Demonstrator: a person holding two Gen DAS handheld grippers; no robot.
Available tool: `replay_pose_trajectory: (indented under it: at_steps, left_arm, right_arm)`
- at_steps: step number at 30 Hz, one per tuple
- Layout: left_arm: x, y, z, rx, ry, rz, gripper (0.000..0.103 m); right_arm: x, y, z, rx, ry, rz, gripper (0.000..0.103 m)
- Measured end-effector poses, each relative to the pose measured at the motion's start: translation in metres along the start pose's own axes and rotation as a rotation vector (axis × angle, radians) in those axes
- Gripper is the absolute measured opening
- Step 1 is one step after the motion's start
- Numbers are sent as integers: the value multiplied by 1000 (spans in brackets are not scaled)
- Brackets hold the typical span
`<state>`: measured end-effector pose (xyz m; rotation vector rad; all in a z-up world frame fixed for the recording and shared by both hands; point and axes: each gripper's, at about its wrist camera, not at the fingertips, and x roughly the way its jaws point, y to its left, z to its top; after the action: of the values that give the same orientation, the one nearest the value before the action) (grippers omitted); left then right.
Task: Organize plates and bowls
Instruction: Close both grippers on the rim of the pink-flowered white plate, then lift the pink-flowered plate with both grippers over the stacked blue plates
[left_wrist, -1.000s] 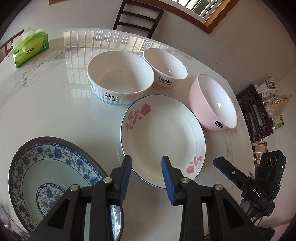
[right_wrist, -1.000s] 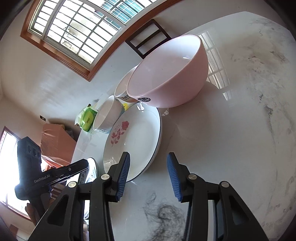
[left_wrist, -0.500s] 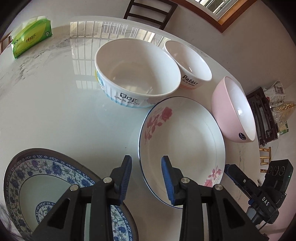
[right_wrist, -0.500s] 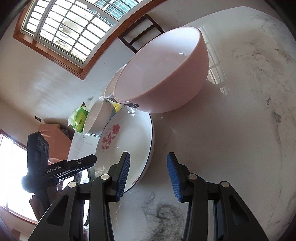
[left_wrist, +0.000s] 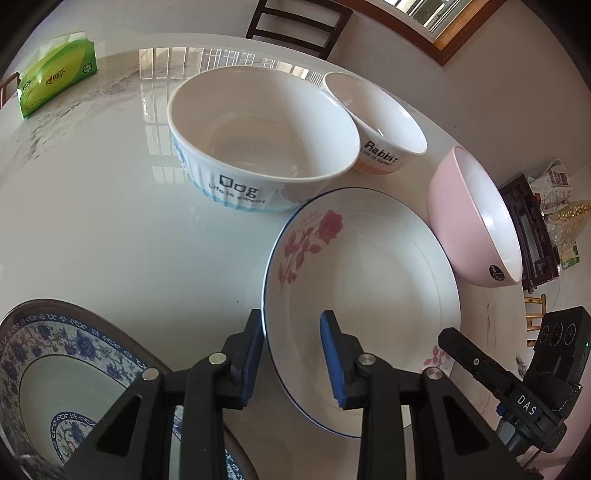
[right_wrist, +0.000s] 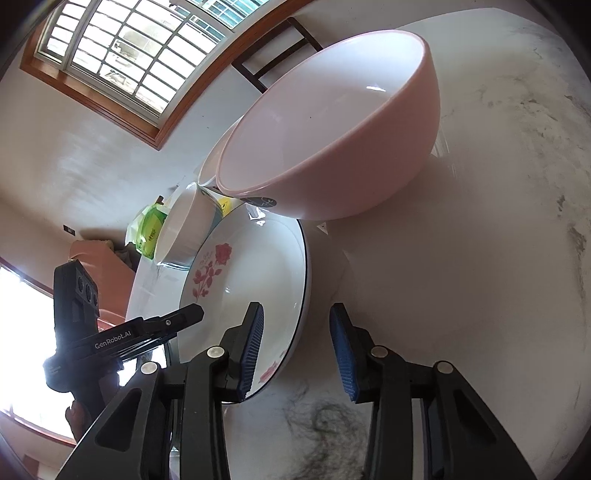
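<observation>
Moved since earlier: both my hands have come down toward the rose plate, so it fills more of each view, and both pairs of jaws are narrower than a second ago.
Tabletop (left_wrist: 110, 229): glossy marble; anything glazed will slide on it readily.
Blue-patterned plate (left_wrist: 74, 369): near the tabletop edge closest to me, apart from the rest, untouched.
Rose plate (left_wrist: 362, 295): mid-tabletop, flat. I judge it stiff, breakable, fairly heavy and slick; the thin raised rim is the only place to grip.
Dog bowl (left_wrist: 258, 147): behind the rose plate, just beside its rim.
Pink bowl (right_wrist: 332, 140): towards the tabletop's right edge, beside the rose plate; rounded and smooth, likely to slip unless pinched at the lip.
Rabbit bowl (left_wrist: 376, 122): at the far edge, beside the dog bowl.
Left gripper (left_wrist: 291, 358): jaws closing, astride the plate's near-left rim; not yet pressing.
Right gripper (right_wrist: 297, 354): jaws closing, straddling the right rim; not yet pressing.
</observation>
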<state>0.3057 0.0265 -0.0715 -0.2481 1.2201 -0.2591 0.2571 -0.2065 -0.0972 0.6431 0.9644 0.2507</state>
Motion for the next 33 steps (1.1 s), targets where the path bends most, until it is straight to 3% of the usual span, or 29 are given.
replay_pose_trajectory:
  at_steps: [2,7,33]
  left_arm:
    - [0,-4,-3,21,-23,49,20]
    - [-4,-2,-11,4,-32,23,17]
    - [-53,-30,-120,24,-118,0,12]
  right_arm:
    - [3,2,-1,-16,9,-16,19]
    - [1,-2,-1,-18,6,-22,15]
    - [-62,-21,-70,42,5,16,15]
